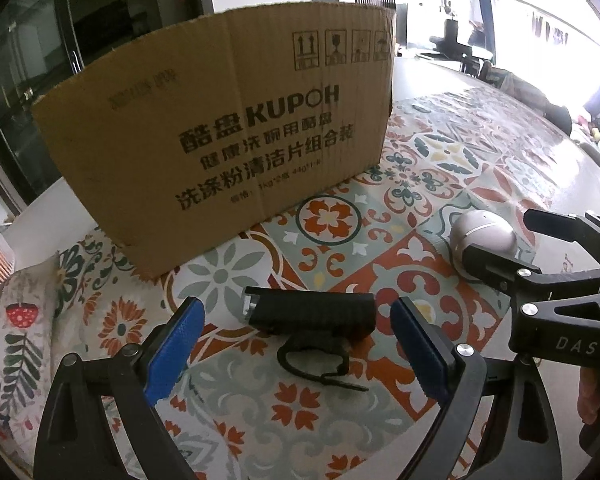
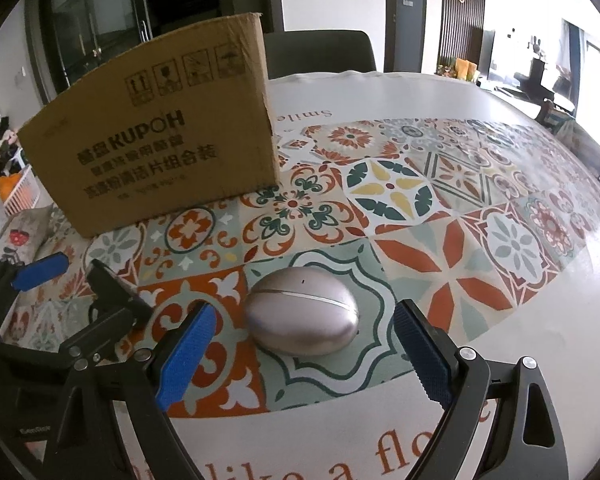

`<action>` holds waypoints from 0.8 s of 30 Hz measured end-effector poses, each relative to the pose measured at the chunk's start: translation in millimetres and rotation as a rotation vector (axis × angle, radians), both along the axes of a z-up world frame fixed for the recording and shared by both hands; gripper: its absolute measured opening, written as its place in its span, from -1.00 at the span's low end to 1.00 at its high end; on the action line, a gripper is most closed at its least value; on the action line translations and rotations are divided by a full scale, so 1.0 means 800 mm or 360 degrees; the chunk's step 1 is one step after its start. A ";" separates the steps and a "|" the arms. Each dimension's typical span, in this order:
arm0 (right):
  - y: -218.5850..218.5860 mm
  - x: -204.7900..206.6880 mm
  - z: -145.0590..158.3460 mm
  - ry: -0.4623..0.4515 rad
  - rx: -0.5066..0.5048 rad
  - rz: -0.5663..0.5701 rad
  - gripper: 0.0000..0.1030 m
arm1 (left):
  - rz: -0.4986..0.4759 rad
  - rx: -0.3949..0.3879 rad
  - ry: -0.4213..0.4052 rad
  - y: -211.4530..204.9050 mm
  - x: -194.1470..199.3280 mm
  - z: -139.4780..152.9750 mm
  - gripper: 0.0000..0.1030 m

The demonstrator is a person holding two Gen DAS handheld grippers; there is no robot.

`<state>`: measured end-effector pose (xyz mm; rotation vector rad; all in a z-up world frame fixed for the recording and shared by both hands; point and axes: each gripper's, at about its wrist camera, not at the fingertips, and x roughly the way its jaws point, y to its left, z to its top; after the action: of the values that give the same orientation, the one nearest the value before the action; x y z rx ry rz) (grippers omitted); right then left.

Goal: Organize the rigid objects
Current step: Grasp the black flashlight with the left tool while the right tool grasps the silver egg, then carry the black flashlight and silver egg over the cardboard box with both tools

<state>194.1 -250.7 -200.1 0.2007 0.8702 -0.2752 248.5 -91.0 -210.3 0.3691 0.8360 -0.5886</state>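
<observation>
The left gripper (image 1: pixel 294 344) has its fingers (image 1: pixel 175 344) spread wide apart, empty, with the black bike light (image 1: pixel 312 312) lying crosswise on the desk (image 2: pixel 540 320) in the gap ahead of them, low in the centre of the left wrist view. The right gripper (image 2: pixel 302 354) is likewise spread wide and empty, framing the silver egg-shaped case (image 2: pixel 302 316) at the lower centre of its own view. Judging by this, both are lining up to pick. To do it well, each should come down until the blue pads sit level with the body's widest part, centred, before closing. The light is best taken across its ribbed barrel, clear of the loose rubber strap (image 1: pixel 312 362) curling below it. The case is smooth, rounded and glossy with a thin seam around it, so it may squirt out unless pinched squarely at its middle. The likely destination is the cardboard box (image 1: pixel 220 128), standing in the upper left of both views, well behind both things; whether its top is open cannot be told.
</observation>
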 end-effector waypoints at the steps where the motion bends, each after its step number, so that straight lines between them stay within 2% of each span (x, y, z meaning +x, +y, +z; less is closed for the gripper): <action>1: -0.001 0.002 -0.002 0.0005 0.0004 0.0002 0.77 | 0.0001 0.0000 0.0007 -0.001 0.001 -0.002 0.84; 8: -0.005 0.014 -0.013 0.0029 0.0022 0.0017 0.77 | 0.0017 -0.0011 0.0065 0.000 0.016 -0.014 0.81; 13: -0.008 0.018 -0.018 0.0027 0.0027 0.0014 0.76 | 0.0016 -0.0025 0.0112 0.002 0.023 -0.023 0.56; 16: -0.010 0.018 -0.018 0.0014 0.0027 0.0012 0.67 | 0.0008 -0.0049 0.0140 0.002 0.024 -0.028 0.41; 20: -0.011 0.021 -0.024 0.0042 0.0044 0.0029 0.34 | 0.0046 -0.0066 0.0143 0.006 0.024 -0.030 0.41; 24: -0.009 0.020 -0.024 0.0035 0.0022 0.0040 0.29 | 0.0093 -0.0072 0.0150 0.007 0.016 -0.030 0.41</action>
<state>210.1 -257.9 -219.0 0.1995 0.8960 -0.2483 261.6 -85.1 -234.2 0.2760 0.9196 -0.5730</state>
